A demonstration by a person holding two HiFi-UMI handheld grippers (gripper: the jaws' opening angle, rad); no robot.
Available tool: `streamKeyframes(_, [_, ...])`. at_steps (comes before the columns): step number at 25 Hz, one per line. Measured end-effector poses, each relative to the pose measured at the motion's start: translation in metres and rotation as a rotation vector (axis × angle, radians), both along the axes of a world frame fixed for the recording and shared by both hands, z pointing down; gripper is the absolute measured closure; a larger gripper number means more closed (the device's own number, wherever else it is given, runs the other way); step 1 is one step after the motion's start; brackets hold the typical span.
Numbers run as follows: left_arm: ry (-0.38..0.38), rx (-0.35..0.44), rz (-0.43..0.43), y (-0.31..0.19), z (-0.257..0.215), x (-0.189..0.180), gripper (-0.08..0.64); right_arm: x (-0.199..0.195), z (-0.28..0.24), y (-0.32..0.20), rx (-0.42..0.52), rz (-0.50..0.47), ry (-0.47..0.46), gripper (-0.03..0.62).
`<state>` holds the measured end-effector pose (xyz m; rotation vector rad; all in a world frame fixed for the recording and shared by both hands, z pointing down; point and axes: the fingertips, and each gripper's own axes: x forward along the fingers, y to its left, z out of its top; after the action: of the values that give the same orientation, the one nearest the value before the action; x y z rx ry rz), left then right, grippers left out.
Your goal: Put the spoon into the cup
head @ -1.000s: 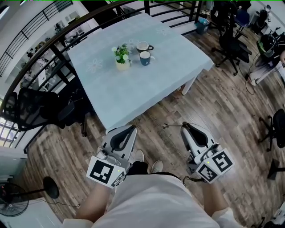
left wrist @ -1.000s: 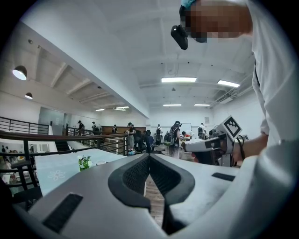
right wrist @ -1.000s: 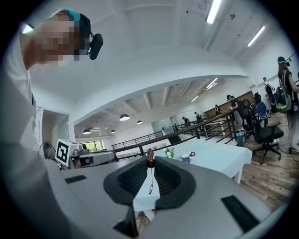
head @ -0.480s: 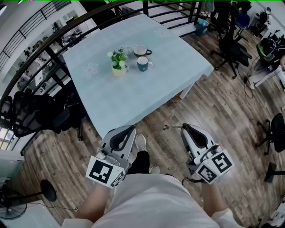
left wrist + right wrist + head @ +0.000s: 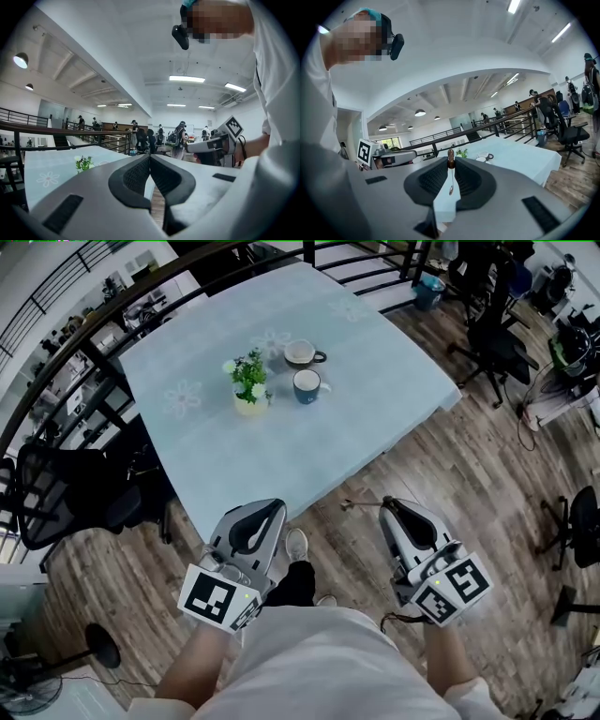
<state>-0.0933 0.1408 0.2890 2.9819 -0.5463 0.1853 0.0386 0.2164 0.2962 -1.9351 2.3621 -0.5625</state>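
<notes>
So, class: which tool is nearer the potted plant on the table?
Left. The left tool is almost straight in line with the potted plant; the right tool, gripping the spoon, is further off to the side.

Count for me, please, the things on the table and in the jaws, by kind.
Cups: 2, blue cup and white cup
Plant: 1
Spoon: 1, held in the right gripper
Total: 4
</notes>
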Motion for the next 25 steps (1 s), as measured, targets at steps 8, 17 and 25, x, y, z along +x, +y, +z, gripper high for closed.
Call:
streamKeyframes(8, [-0.005,-0.025,0.007,-0.078,0.008,0.01,0.541,0.011,0.008,-0.079,-0.033,0.001,-0.002,0.535])
streamKeyframes(17, [-0.009,-0.045,0.018,-0.152,0.013,0.021,0.541,0.025,0.013,-0.153,-0.054,0.016,0.006,0.535])
streamKeyframes(25, [-0.008,-0.061,0.022,-0.186,0.016,0.022,0.541,0.031,0.016,-0.192,-0.062,0.029,0.011,0.535])
